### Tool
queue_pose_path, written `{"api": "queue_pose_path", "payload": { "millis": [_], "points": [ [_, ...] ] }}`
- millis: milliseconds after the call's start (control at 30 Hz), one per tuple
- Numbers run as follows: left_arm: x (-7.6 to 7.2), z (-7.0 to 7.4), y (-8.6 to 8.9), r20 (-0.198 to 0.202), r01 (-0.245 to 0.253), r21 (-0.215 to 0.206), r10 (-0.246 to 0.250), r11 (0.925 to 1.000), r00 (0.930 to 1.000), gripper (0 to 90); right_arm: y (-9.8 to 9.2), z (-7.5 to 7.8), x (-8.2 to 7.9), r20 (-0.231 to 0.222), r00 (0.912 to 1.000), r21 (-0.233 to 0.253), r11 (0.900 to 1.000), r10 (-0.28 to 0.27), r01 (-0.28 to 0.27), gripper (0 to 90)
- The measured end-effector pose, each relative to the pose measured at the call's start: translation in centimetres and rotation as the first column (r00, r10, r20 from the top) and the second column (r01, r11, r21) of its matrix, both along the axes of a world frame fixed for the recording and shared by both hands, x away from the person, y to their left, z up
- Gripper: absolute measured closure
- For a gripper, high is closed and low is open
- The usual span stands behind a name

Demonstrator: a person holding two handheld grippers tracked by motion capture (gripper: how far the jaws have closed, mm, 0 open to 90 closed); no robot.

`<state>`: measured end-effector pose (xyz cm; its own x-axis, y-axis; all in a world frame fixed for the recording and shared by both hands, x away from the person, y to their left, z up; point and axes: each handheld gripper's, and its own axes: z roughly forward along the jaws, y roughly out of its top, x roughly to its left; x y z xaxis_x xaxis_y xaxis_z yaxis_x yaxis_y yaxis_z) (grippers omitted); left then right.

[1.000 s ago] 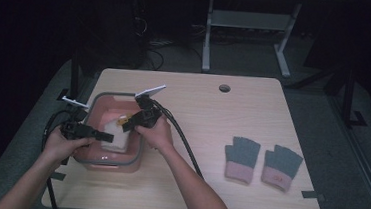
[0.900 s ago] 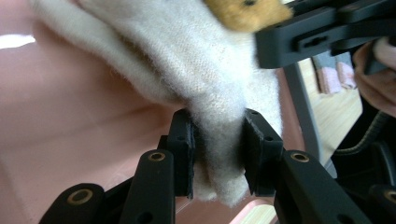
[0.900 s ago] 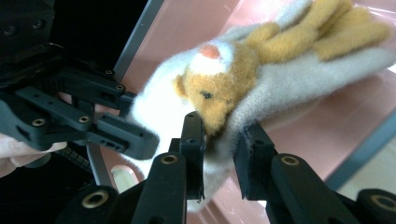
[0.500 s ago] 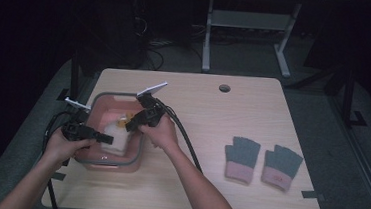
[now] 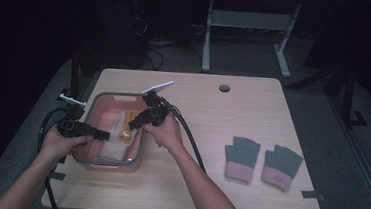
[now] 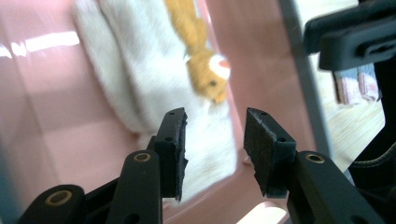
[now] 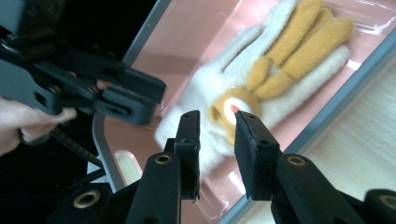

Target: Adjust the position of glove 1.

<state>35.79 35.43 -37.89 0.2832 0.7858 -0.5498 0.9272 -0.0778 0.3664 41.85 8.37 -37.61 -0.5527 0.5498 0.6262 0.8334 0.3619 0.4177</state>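
A pink bin [image 5: 111, 165] with a grey rim stands at the table's left. In it lies a white fuzzy glove [image 5: 114, 148] with a yellow-orange glove [image 5: 127, 132] on top. My left gripper [image 5: 102, 135] reaches in from the bin's left side, jaws open over the white glove [image 6: 154, 84], short of the orange glove [image 6: 203, 60]. My right gripper [image 5: 134, 124] comes in over the bin's right rim, open, its jaws just above the cuff of the yellow glove [image 7: 289, 56] and the white glove [image 7: 205, 98]. Neither holds anything.
Two grey gloves with pink cuffs [image 5: 242, 159] [image 5: 281, 167] lie side by side at the table's right. A round cable hole [image 5: 224, 88] sits near the far edge. Black cables trail from both grippers. A desk frame [image 5: 245, 24] stands beyond the table.
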Motion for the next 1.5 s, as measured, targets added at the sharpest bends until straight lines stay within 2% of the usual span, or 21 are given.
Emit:
{"api": "queue_pose_path", "payload": {
  "millis": [133, 200, 333, 467, 500, 600, 700, 800, 933, 1067, 1200, 1267, 1333, 1500],
  "points": [
    [0.0, 0.4, -0.2, 0.017, 0.008, 0.017, -0.009, 0.9998, 0.9998, 64.2, -0.5, 0.3, -0.1, 0.007, 0.9999, 0.016, 1.000, -0.010, 0.010, 70.7],
    [0.1, 0.1, -0.6, 0.006, 0.017, 0.033, -0.017, 0.9993, 0.9998, 65.8, -0.8, 0.3, -0.2, 0.012, 0.9999, 0.024, 1.000, -0.011, 0.011, 70.7],
    [0.3, -1.0, -1.7, -0.022, 0.047, 0.092, -0.046, 0.9946, 0.9987, 66.6, -1.3, 0.4, -0.3, 0.018, 0.9997, 0.025, 1.000, -0.016, 0.016, 70.6],
    [0.6, -1.8, -2.7, -0.045, 0.052, 0.148, -0.046, 0.9876, 0.9979, 67.1, -1.8, 0.6, -0.5, 0.020, 0.9997, 0.038, 0.999, -0.017, 0.016, 70.6],
    [0.7, -1.9, -2.7, -0.050, 0.072, 0.170, -0.064, 0.9828, 0.9967, 67.3, -1.9, 0.6, -0.5, 0.022, 0.9996, 0.040, 0.999, -0.016, 0.015, 70.6],
    [0.8, -2.4, -3.2, -0.073, 0.083, 0.220, -0.068, 0.9719, 0.9950, 68.0, -2.2, 0.8, -0.6, 0.029, 0.9994, 0.050, 0.999, -0.018, 0.016, 70.6],
    [0.8, -2.6, -3.3, -0.084, 0.089, 0.237, -0.071, 0.9675, 0.9939, 68.8, -2.5, 0.9, -0.7, 0.034, 0.9992, 0.055, 0.998, -0.019, 0.017, 70.6],
    [0.8, -2.2, -3.1, -0.070, 0.079, 0.215, -0.065, 0.9733, 0.9954, 67.8, -2.8, 1.0, -0.7, 0.034, 0.9993, 0.065, 0.998, -0.017, 0.015, 70.0],
    [0.6, -1.2, -2.4, -0.030, 0.042, 0.154, -0.037, 0.9872, 0.9988, 65.1, -3.2, 1.0, -0.8, 0.036, 0.9991, 0.078, 0.997, -0.022, 0.019, 68.7],
    [0.3, -0.4, -1.7, -0.005, 0.034, 0.106, -0.034, 0.9938, 0.9994, 63.6, -3.8, 1.1, -0.9, 0.035, 0.9990, 0.090, 0.996, -0.026, 0.023, 66.9],
    [-0.1, 0.3, -1.6, 0.034, 0.026, 0.061, -0.028, 0.9978, 0.9990, 62.2, -4.8, 1.2, -1.0, 0.041, 0.9986, 0.096, 0.995, -0.035, 0.031, 65.8],
    [-0.2, 0.6, -1.7, 0.052, 0.033, 0.052, -0.036, 0.9981, 0.9980, 61.4, -5.2, 1.3, -1.0, 0.042, 0.9982, 0.107, 0.994, -0.041, 0.036, 65.0],
    [-0.3, 0.8, -2.0, 0.057, 0.052, 0.044, -0.055, 0.9976, 0.9969, 59.6, -5.7, 1.3, -1.1, 0.042, 0.9980, 0.111, 0.993, -0.048, 0.043, 63.5],
    [-0.5, 1.4, -2.6, 0.082, 0.061, 0.005, -0.061, 0.9982, 0.9948, 57.8, -6.5, 1.0, -1.1, 0.031, 0.9981, 0.122, 0.991, -0.054, 0.049, 62.1]
  ]
}}
